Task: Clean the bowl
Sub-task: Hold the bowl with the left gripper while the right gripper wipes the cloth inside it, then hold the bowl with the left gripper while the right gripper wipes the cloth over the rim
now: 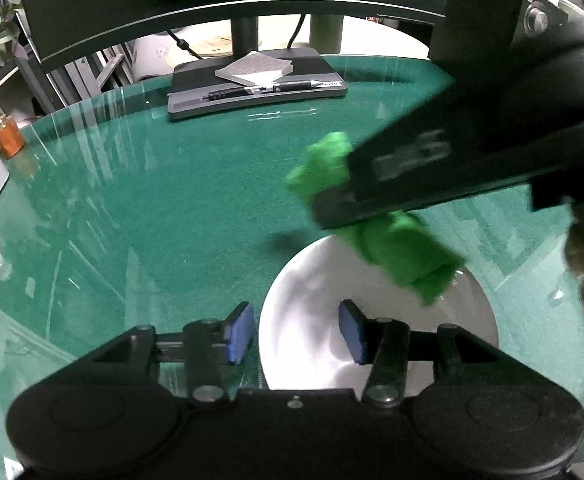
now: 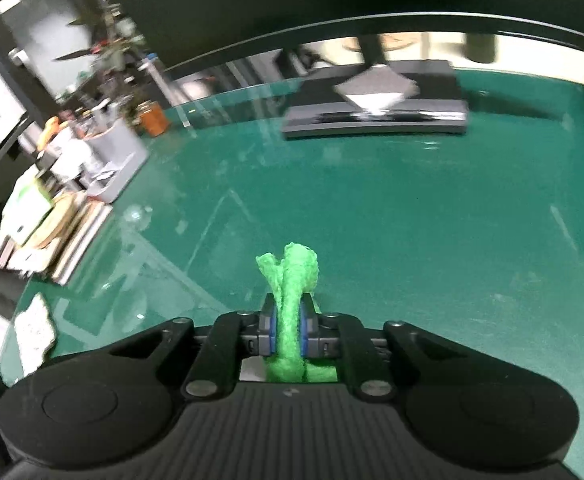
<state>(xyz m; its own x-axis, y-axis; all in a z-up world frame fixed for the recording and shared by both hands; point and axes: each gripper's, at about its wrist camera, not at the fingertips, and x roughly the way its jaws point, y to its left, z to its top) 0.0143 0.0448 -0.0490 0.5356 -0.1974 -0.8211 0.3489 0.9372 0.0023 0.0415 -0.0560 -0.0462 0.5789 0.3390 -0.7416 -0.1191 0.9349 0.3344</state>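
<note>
A white bowl (image 1: 311, 320) sits on the green glass-topped table, right in front of my left gripper (image 1: 297, 330). The left gripper is open, with its blue pads on either side of the bowl's near-left rim, not closed on it. My right gripper (image 2: 290, 320) is shut on a bright green cloth (image 2: 292, 292). In the left wrist view the right gripper (image 1: 331, 208) comes in from the upper right, and the cloth (image 1: 403, 252) hangs from it over the bowl's far rim. The bowl is hidden in the right wrist view.
A monitor stand (image 1: 252, 84) with a notepad and pens sits at the table's far edge under a dark monitor. A copper cup (image 1: 8, 140) and plant are at the far left. Books and a grey organiser (image 2: 104, 160) crowd the left side.
</note>
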